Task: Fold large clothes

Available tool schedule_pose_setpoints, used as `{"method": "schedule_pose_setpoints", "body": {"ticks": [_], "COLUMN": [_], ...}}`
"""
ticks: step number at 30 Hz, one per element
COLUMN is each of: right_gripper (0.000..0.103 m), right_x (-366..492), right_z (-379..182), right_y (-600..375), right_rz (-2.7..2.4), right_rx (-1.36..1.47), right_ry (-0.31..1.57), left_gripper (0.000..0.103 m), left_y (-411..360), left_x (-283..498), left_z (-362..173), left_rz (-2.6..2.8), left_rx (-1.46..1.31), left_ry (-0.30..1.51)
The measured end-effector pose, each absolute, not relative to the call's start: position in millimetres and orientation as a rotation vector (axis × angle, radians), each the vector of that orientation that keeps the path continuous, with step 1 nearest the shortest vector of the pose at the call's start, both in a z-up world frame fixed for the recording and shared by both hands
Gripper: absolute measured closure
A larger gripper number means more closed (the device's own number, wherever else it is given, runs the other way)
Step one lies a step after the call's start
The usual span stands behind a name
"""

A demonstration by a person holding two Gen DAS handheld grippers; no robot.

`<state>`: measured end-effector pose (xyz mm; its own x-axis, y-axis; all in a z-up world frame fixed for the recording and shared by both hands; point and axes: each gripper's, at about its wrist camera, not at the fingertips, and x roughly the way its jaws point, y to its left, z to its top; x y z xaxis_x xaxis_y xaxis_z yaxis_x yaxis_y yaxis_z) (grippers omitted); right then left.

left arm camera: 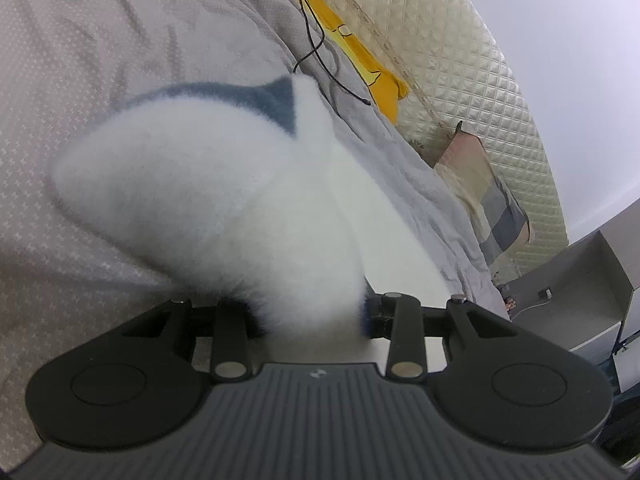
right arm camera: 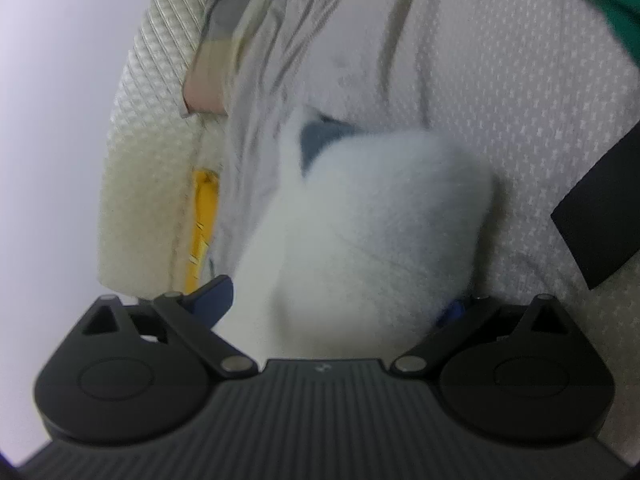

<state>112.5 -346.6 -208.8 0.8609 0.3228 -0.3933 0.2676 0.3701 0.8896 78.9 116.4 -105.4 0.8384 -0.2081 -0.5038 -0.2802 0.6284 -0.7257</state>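
A: What is that big white fluffy thing?

B: It is a fuzzy white garment (left arm camera: 224, 204) with a blue-grey patch near its top. It hangs up over the bed sheet (left arm camera: 80, 60), the pale one with tiny white marks on it.

A: Who is holding it?

B: Both grippers. The left gripper (left arm camera: 312, 312) has its jaws pinched on the bottom of the fluffy cloth. The cloth bunches up right between them.

A: And the other one?

B: The right gripper (right arm camera: 332, 312) is squeezing the same garment (right arm camera: 360, 216) too. Its blue fingertips (right arm camera: 214, 294) peek out on each side of the cloth. That picture is a bit blurry.

A: What else is on the bed?

B: A thin black cable (left arm camera: 316, 52) lies across the sheet. Next to it is a yellow cloth (left arm camera: 360, 56), pushed up against the cream quilted headboard (left arm camera: 460, 60). There is a checked pillow (left arm camera: 484, 196) by the headboard as well.

A: What about that dark thing at the side?

B: A black strap (right arm camera: 600, 216) is at the right edge of the right view, and something green (right arm camera: 608, 4) sits in the top corner.
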Motion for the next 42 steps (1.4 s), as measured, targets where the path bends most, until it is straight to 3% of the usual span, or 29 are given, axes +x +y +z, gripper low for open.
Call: {"method": "schedule_pose_setpoints", "body": {"ticks": [4,5,12,15,26,34,42], "right_gripper": [0.012,0.021,0.049,0.055,0.057,0.057,0.057], "right_x": [124,127,145,146,125,105,108], "right_z": [-211,-211,-208,-197,-146,-114,-85], "right_y": [-342,-342,-345,-341,-336,-348,-375], "right_rz": [0.021,0.012,0.033,0.051,0.161,0.221,0.217], "right_rx": [1.193,1.185,1.14,1.069,0.982,1.009,1.031], "right_ry": [0.594,0.61,0.6,0.576,0.45,0.399,0.362], "left_gripper": [0.062,0.062,0.062,0.062,0.064,0.066,0.079], "left_y": [119,119,116,115,128,128,111], "left_x": [82,83,84,83,59,46,61], "left_z": [-109,-109,-107,-103,-80,-35,13], "left_rz": [0.048,0.047,0.045,0.045,0.019,-0.069,-0.158], "left_rx": [-0.916,-0.91,-0.88,-0.864,-0.909,-0.861,-0.792], "left_ry": [0.604,0.604,0.6,0.592,0.524,0.474,0.456]}}
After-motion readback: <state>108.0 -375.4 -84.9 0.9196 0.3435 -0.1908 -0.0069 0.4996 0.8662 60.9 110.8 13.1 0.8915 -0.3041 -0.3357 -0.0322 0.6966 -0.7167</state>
